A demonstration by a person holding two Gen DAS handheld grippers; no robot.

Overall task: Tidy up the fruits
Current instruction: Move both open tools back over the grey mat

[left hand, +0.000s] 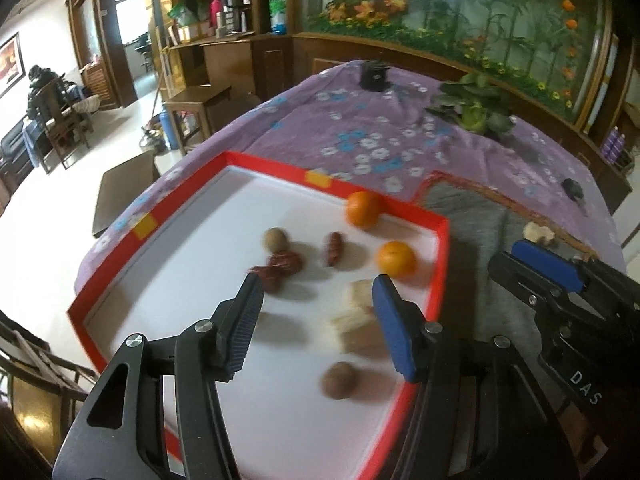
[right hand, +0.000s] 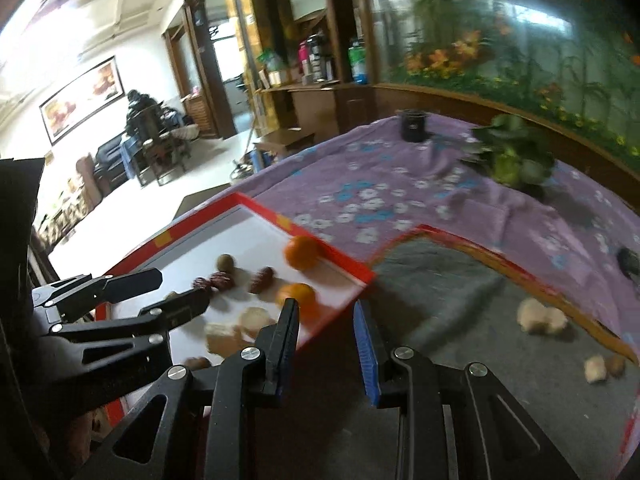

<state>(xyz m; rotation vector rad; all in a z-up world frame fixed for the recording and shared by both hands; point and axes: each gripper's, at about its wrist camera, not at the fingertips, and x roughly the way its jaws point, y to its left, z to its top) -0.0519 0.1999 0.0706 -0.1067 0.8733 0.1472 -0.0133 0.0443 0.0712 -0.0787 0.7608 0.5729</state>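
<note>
Grippers tilt downward: left gripper (left hand: 316, 296) gapes empty over tray (left hand: 438, 280); right gripper (right hand: 326, 320) slightly parted, empty.

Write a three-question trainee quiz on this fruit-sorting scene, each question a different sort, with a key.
1. True or false: the left hand-held gripper is clamped on an orange.
2. Multiple choice: how many oranges lie in the red-rimmed tray? A) one B) two C) four
3. Fill in: the pale pieces outside the tray lie on a ____ mat.

Key
1. False: its jaws stand open over the tray with nothing between them.
2. B: one by the far rim, one nearer the right rim.
3. Grey; the right hand-held gripper hangs above its near edge, jaws apart and empty.
</note>
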